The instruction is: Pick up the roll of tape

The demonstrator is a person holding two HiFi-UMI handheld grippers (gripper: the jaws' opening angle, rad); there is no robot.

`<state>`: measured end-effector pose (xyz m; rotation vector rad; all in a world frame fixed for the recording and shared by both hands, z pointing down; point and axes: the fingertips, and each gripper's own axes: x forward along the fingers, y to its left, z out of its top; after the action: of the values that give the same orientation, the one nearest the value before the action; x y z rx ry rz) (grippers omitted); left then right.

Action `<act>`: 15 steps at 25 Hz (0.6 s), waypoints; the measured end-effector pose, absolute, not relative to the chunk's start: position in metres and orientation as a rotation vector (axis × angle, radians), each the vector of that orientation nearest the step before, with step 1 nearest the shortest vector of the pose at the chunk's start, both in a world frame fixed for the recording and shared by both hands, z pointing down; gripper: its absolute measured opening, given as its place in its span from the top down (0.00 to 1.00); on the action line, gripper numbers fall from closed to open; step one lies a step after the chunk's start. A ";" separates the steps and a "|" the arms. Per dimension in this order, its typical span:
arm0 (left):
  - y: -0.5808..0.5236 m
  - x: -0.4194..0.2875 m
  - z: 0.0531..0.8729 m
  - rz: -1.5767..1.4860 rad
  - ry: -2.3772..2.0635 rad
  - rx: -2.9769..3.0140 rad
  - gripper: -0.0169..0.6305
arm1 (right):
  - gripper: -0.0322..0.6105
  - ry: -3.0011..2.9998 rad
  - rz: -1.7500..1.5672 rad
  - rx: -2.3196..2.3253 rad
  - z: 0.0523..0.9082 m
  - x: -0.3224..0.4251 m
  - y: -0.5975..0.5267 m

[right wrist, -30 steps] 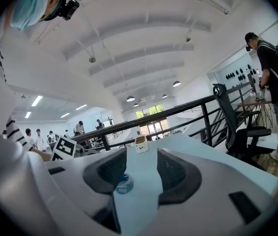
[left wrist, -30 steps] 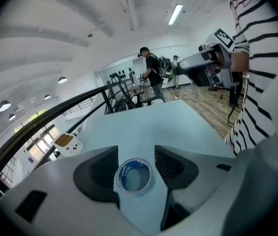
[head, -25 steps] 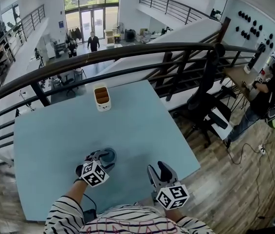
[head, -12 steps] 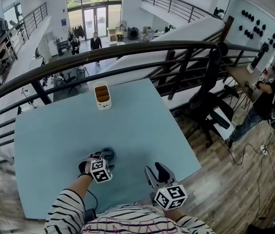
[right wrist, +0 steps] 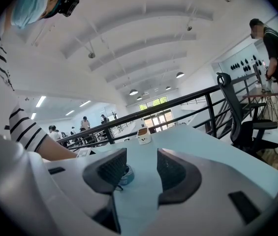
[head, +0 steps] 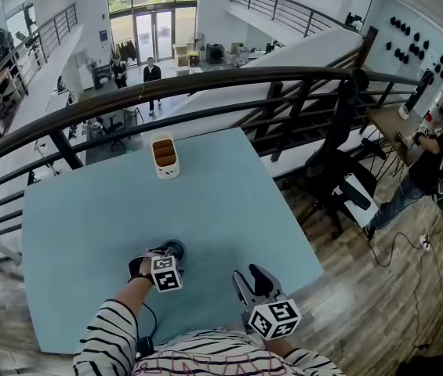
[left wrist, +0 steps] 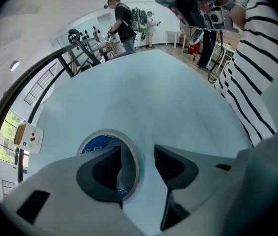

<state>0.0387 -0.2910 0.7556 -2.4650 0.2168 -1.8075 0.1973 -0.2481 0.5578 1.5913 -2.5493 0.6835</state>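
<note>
Roll of tape (left wrist: 99, 142) lies flat on the pale blue worktop (head: 229, 186). The left gripper (left wrist: 138, 162) straddles its wall, fingers apart, one inside the core and one outside. Further right, the right gripper (right wrist: 138, 170) hovers with fingers parted, holding nothing.
</note>
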 end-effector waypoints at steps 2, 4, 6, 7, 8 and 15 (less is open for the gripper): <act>-0.292 0.039 0.757 -1.848 0.186 -2.459 0.65 | 0.66 -2.552 0.684 1.586 0.559 0.196 -0.250; -0.291 0.042 0.758 -1.885 0.136 -2.441 0.65 | 0.66 -2.549 0.687 1.586 0.559 0.197 -0.251; -0.288 0.043 0.759 -1.906 0.084 -2.411 0.68 | 0.66 -2.548 0.689 1.587 0.560 0.198 -0.251; -0.286 0.043 0.759 -1.912 0.063 -2.391 0.70 | 0.66 -2.548 0.691 1.587 0.560 0.197 -0.251; -0.285 0.042 0.760 -1.917 0.046 -2.366 0.72 | 0.66 -2.547 0.693 1.589 0.559 0.197 -0.251; -0.285 0.040 0.761 -1.947 0.046 -2.313 0.83 | 0.66 -2.543 0.690 1.606 0.556 0.198 -0.246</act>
<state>0.0400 -0.2853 0.7608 -2.3125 0.0460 -1.9472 0.1983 -0.2465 0.5559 1.6060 -2.5428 0.6901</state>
